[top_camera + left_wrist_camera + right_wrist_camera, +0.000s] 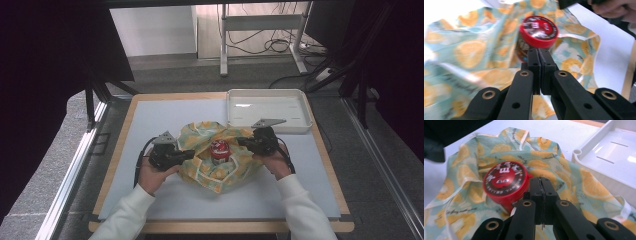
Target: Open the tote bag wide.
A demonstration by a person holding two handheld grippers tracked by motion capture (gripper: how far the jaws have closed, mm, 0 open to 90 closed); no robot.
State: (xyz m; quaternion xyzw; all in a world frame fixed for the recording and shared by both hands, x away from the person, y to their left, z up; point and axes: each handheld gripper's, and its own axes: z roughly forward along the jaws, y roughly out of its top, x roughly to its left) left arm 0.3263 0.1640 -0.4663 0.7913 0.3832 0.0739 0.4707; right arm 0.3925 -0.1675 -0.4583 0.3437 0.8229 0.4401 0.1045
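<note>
White-topped desk (150, 200): lemon-print cloth (235, 167) around red-lidded candy jar (219, 150). Left tool (187, 155) and right tool (241, 142) both clenched, probably pinching cloth; uneven lifting could topple jar.

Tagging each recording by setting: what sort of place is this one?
Probably a lab or workshop data-collection station, not a home. A white work mat on a wooden-edged table, metal frame rails alongside, and loose cables on the floor beneath a desk frame suggest that.

The cloth (220, 160) hides the red-lidded jar's (219, 150) lower body; its label is blurred.
</note>
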